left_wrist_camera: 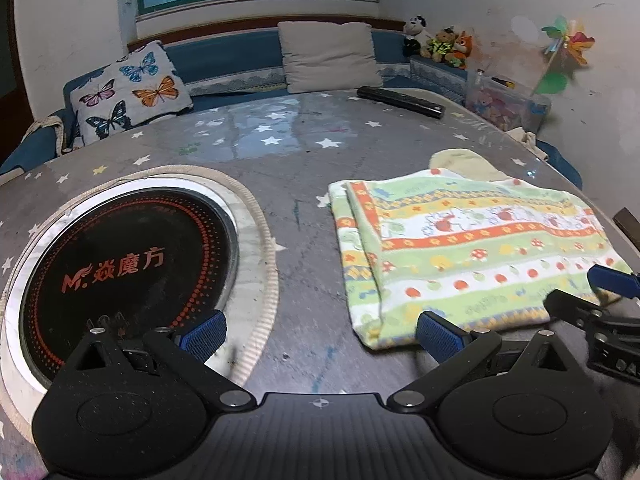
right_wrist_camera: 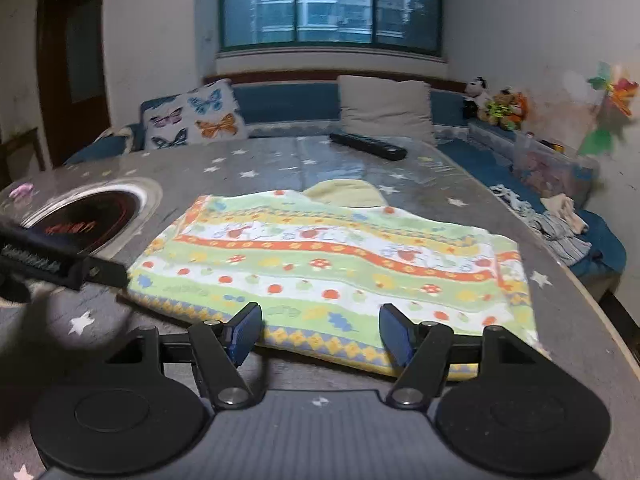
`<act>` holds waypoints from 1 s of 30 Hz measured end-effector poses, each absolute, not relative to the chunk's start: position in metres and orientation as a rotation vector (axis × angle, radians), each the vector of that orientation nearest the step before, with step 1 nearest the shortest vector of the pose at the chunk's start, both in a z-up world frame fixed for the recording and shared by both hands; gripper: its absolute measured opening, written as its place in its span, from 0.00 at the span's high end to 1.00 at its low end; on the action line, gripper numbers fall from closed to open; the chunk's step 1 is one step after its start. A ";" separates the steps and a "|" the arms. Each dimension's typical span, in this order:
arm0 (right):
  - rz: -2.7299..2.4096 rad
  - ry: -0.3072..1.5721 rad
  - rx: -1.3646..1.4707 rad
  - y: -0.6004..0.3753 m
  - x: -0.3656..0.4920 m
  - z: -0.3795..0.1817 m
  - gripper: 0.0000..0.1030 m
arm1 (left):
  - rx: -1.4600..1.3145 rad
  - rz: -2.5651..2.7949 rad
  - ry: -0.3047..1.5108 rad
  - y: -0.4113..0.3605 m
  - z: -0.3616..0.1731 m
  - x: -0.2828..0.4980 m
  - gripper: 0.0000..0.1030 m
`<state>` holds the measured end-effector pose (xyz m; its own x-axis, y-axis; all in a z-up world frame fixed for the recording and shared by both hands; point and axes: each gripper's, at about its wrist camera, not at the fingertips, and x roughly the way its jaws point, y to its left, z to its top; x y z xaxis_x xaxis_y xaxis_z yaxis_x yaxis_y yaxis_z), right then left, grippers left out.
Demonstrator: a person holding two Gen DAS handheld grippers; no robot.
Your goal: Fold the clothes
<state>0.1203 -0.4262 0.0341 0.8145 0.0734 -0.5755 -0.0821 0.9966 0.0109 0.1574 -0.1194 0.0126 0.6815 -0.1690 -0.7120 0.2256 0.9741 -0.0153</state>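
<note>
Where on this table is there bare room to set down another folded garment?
Free: the strip between the round hob and the striped cloth, and the stretch before the remote. Crowded: the cloth's side, where both tongs work.

You have one garment [right_wrist_camera: 332, 268] on the table, folded into a flat, roughly rectangular pad. It is printed in wavy bands of green, white, orange and yellow, with mushrooms, apples and ladybirds (the print blurs toward the edges). A plain pale-yellow part [right_wrist_camera: 344, 192] pokes out from under its far edge. At its left side you can see the layered edges [left_wrist_camera: 352, 216].
</note>
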 end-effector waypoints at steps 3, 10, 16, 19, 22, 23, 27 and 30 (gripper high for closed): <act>0.068 0.631 0.018 -0.433 0.122 0.028 0.24 | 0.081 -0.237 0.778 -0.121 0.014 0.150 0.00; 0.074 0.614 0.029 -0.430 0.105 0.033 0.12 | 0.080 -0.256 0.762 -0.121 0.016 0.136 0.00; 0.067 0.594 0.029 -0.424 0.087 0.036 0.00 | 0.094 -0.269 0.750 -0.123 0.017 0.122 0.00; 0.057 0.575 0.025 -0.421 0.078 0.038 0.00 | 0.102 -0.271 0.744 -0.123 0.018 0.116 0.00; 0.044 0.567 0.030 -0.418 0.070 0.040 0.00 | 0.103 -0.281 0.747 -0.122 0.018 0.111 0.00; 0.040 0.566 0.031 -0.417 0.067 0.040 0.00 | 0.105 -0.288 0.748 -0.122 0.019 0.108 0.00; 0.027 0.566 0.034 -0.415 0.058 0.039 0.00 | 0.120 -0.296 0.755 -0.123 0.018 0.100 0.00; 0.019 0.562 0.037 -0.414 0.051 0.038 0.00 | 0.117 -0.300 0.757 -0.122 0.018 0.094 0.00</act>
